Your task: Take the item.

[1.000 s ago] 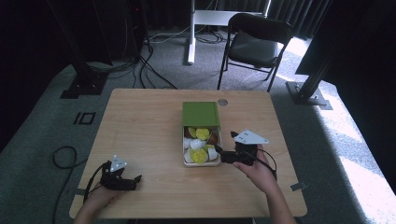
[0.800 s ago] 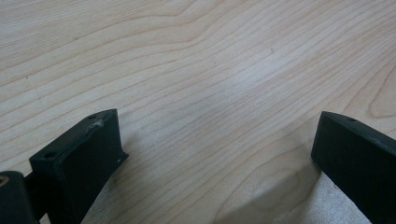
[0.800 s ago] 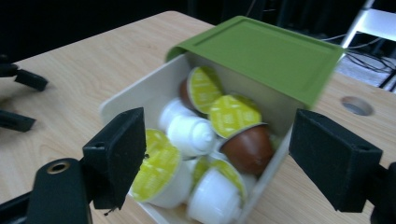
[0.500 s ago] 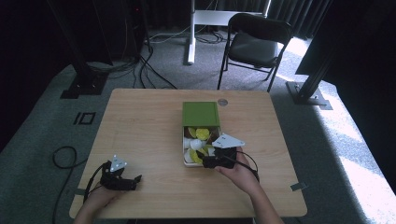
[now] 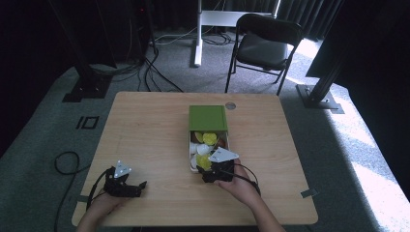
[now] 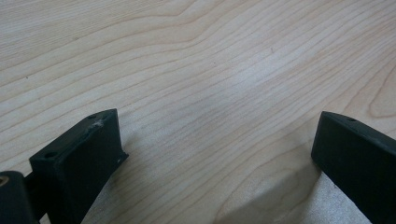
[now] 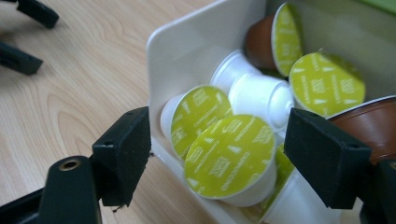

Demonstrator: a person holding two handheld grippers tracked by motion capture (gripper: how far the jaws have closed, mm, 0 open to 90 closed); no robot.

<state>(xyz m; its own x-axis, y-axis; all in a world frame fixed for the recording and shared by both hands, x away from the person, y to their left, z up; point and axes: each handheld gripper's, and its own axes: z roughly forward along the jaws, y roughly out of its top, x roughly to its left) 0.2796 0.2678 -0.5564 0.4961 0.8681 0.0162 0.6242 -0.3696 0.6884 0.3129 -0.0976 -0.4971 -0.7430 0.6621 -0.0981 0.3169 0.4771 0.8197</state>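
Pick not made yet: right hand-held gripper was lined up on a capsule, nothing lifted.

Your right hand-held gripper (image 7: 217, 156) sat at the near end of the white open-topped plastic box (image 7: 187, 42) on the pale wood-grain bench (image 5: 145, 125), jaws part open and just closing in, the left one outside the box wall, the right one over the capsules. Between them lay the white plastic coffee capsule with the lime-green foil lid (image 7: 229, 156), tilted on the pile, pads not yet on it. All the capsules I could see, white and brown, were in the box; none was on the bench. The green flat lid (image 5: 208, 118) covered the far end. Your left hand-held gripper (image 5: 126, 187) rested wide open on bare bench, well apart from the box, holding nothing. Left, as I judged it: close, grip, lift out.
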